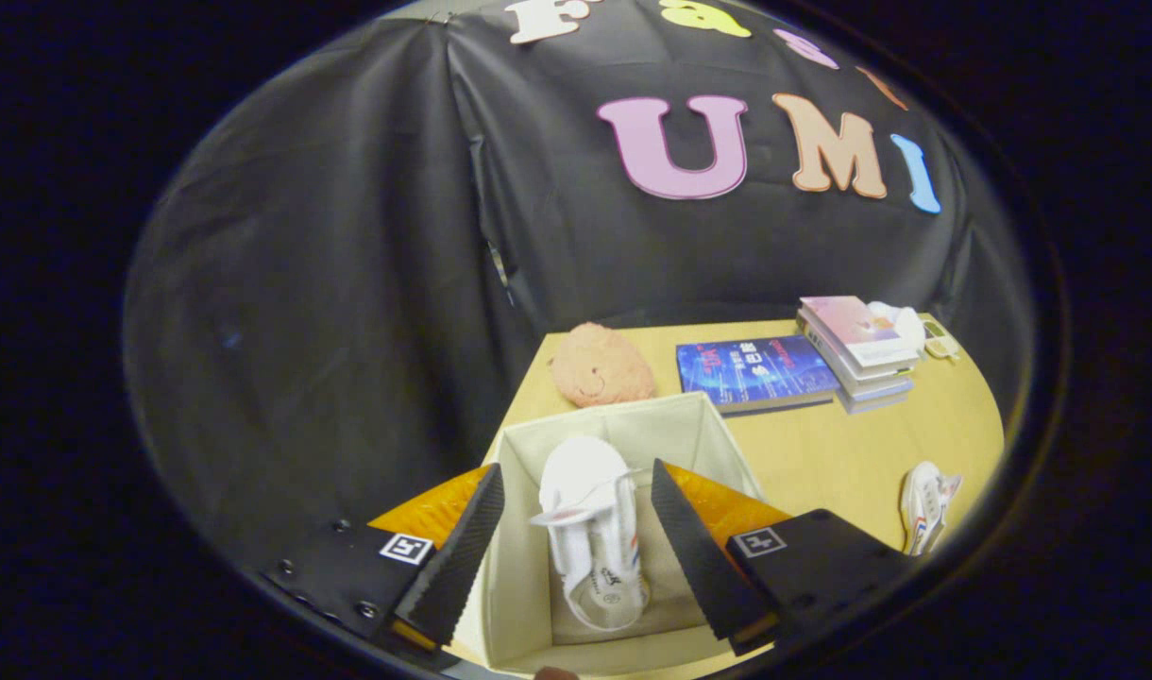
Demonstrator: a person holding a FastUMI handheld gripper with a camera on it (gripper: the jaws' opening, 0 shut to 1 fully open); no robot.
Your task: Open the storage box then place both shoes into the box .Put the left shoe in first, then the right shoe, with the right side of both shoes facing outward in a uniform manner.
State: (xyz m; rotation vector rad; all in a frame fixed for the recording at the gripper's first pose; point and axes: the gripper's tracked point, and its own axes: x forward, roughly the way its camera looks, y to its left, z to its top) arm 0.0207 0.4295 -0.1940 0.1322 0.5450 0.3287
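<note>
A cream fabric storage box point(633, 420) stands open on the wooden table, right under my fingers. One white shoe point(590, 529) lies inside it on the box floor, sole end toward me, free of both fingers. My gripper point(576, 482) is open above the box, its two fingers spread wide to either side of that shoe without touching it. The second white shoe point(925, 505) rests on the table to the right, beyond the right finger.
Behind the box sits a pink plush toy point(600, 366). A blue book point(753, 373) lies flat beside it, and a small stack of books point(859, 351) with a white object on it stands further right. The tabletop point(840, 453) is bare between box and second shoe.
</note>
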